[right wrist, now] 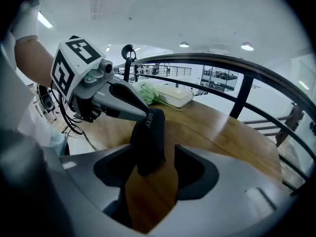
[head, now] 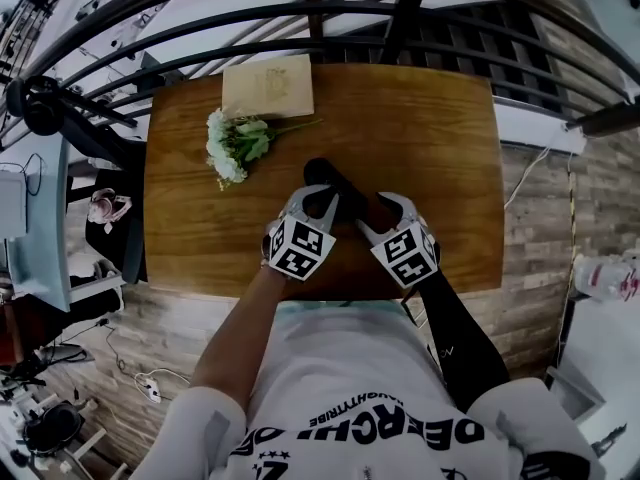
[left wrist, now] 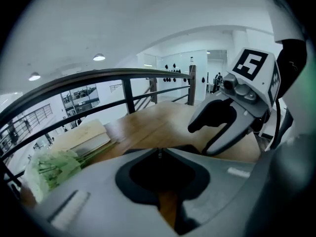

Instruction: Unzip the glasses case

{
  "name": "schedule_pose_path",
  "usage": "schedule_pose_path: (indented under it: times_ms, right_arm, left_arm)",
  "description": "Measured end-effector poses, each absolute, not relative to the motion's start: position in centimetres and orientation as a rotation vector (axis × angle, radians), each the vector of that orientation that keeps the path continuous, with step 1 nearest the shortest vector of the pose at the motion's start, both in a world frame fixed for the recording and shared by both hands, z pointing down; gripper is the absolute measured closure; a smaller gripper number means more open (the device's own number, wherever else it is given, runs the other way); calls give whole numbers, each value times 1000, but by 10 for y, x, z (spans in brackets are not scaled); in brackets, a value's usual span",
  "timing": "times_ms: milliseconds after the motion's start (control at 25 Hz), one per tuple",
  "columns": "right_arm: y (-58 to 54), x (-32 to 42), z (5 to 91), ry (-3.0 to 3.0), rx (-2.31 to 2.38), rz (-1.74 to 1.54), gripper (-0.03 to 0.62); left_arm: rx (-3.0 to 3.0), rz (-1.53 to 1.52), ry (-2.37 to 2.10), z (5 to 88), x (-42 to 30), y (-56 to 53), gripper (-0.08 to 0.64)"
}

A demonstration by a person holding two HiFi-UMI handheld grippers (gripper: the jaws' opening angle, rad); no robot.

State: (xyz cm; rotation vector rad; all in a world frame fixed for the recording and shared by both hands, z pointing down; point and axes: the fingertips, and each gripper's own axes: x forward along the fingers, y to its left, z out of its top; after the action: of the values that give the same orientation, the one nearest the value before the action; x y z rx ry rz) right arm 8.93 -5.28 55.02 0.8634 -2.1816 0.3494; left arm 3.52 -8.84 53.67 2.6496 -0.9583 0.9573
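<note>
Left hand-held gripper (right wrist: pixel 141 111) clamped the glasses case (right wrist: pixel 150 142) at the bench (head: pixel 420 128); right hand-held gripper (head: pixel 387 202) stood released around it.

**Clamping the Dark Case at the Claw Tips**

Holding the left gripper (left wrist: pixel 159 153) shut tip to tip on the black glasses case (left wrist: pixel 190 148), pinching its near edge above the wooden table (left wrist: pixel 163 122), with a sliver of wood showing through the gap behind the tips. Facing the right gripper (left wrist: pixel 205 139) just ahead and to the right of the claw, jaws parted, marker cube (left wrist: pixel 253 65) uppermost, black sleeve (left wrist: pixel 292 58) trailing behind. Leaving blurred green flowers (left wrist: pixel 49 169) and a cream book (left wrist: pixel 81 137) well off to the claw's left, looking beyond to a dark railing (left wrist: pixel 123 75).
</note>
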Motion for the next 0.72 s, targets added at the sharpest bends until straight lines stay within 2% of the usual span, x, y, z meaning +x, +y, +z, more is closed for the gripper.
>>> schedule_pose_path:
  times_ms: [160,360,520,720]
  right_arm:
    - [-53,60,551,-2193,820,293,258]
    - [-58,42,569,-2113,748,195,229]
    - [-64,47,576,-2049,732,132,287]
    - [-63,48,566,-2150,731,380,299]
  left_arm:
    - [2554,969,-1062,544,1,-87,532]
    - [2465,1060,-1030,569,-17,-75,532]
    - [2478,1095,-974,577,-8,-71,532]
    - [2546,1087,-934,570,11,-74,532]
